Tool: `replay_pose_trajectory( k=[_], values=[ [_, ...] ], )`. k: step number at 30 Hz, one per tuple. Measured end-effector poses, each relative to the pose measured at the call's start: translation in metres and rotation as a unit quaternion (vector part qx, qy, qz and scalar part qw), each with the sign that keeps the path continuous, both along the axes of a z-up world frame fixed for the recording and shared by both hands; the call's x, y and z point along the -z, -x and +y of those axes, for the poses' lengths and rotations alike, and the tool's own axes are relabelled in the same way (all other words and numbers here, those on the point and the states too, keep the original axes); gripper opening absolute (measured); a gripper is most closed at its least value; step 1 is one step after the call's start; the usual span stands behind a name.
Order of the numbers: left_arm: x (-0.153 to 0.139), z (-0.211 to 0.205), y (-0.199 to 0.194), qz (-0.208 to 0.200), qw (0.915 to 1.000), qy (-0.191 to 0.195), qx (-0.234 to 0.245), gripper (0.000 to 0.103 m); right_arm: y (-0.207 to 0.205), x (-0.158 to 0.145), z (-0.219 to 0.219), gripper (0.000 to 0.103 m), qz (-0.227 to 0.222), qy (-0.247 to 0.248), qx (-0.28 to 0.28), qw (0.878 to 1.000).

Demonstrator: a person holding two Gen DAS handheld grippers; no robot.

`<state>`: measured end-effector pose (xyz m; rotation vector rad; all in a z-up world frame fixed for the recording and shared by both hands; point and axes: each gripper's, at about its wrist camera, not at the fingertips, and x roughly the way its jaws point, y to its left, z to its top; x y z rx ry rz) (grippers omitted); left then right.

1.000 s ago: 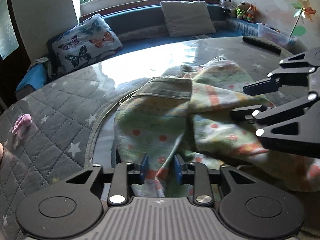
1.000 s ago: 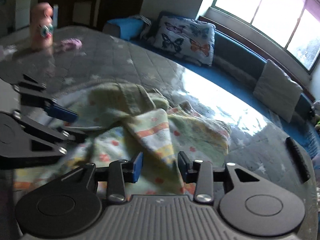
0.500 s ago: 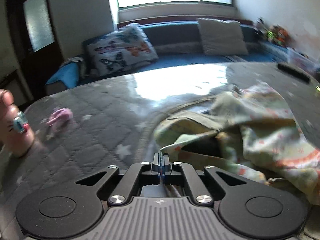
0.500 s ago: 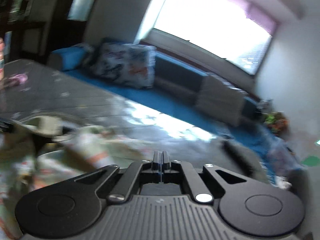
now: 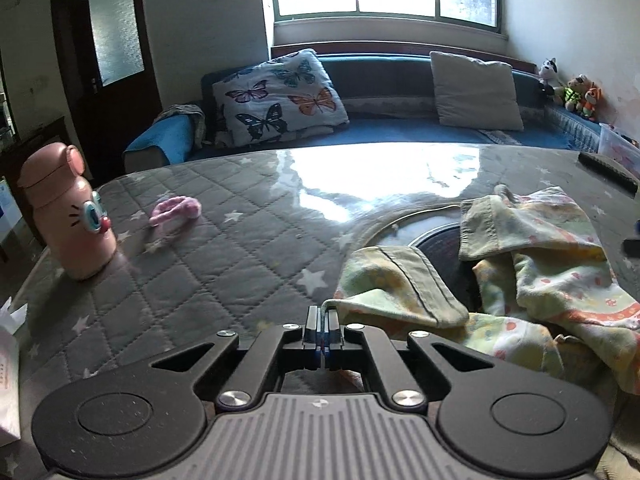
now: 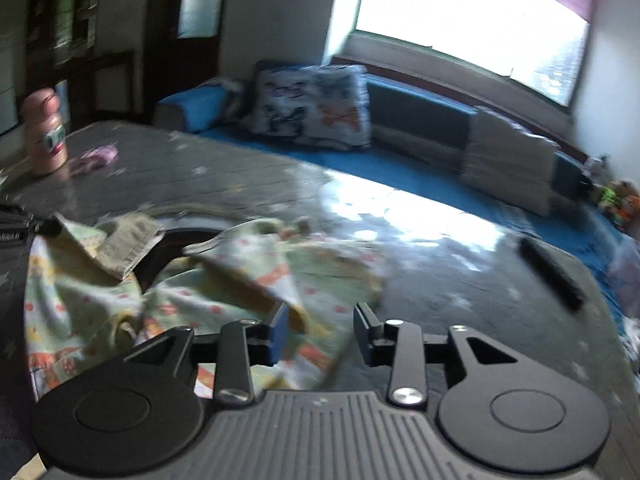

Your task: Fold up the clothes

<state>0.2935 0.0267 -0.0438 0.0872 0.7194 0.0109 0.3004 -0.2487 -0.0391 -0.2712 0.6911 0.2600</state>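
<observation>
Far left of the counter [image 5: 224, 240], grey quilted cover with stars: pink bottle [image 5: 66, 216] with a cartoon face, upright; just right of it a small pink cloth item [image 5: 176, 209] lying flat; both well apart from the garment. Left tool [image 5: 322, 336] low at the near edge, jaws pressed together, pinching a hem corner of the garment [image 5: 532, 280]; the green-yellow patterned garment spreads rumpled to the right of the tool, partly over a dark round inset [image 5: 440, 240] in the counter; waistband edge folded up at the far side. Right wrist view blurred: right tool [image 6: 322, 330] has its jaws wide apart, holding nothing, hovering at the garment's right end with cloth showing between and below the fingers; whether it touches the cloth is unclear. Far right, a black remote [image 6: 550, 276] on the counter, apart from the garment. Behind: blue sofa [image 5: 400, 136] with butterfly cushion [image 5: 276, 96] and grey cushion [image 5: 476, 90].
</observation>
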Motion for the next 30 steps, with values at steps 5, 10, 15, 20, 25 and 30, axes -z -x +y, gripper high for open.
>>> replay_pose_trajectory(
  k=[5,10,15,20,25,30],
  values=[
    [0.000,0.008,0.002,-0.002,1.0000,-0.002,-0.003,0.001,-0.024,0.023,0.029,0.044,0.022,0.028,-0.028,0.999],
    [-0.001,0.011,0.002,-0.005,1.0000,-0.002,-0.005,0.001,-0.050,0.039,0.041,0.003,0.020,0.039,-0.016,0.999],
    [-0.002,0.022,0.003,-0.007,0.9997,-0.002,-0.021,0.001,-0.038,0.017,0.026,0.003,-0.039,0.051,0.032,0.997],
    [-0.007,0.041,0.010,-0.012,0.9987,0.006,-0.049,0.001,-0.018,-0.012,-0.002,0.002,-0.097,0.062,0.091,0.989],
    [-0.012,0.059,0.028,-0.014,0.9977,0.008,-0.066,0.001,0.023,-0.022,-0.050,0.002,-0.108,0.072,0.149,0.980],
    [-0.013,0.069,0.058,-0.007,0.9977,0.010,-0.067,0.001,0.077,-0.009,-0.097,0.002,-0.081,0.059,0.207,0.973]
  ],
)
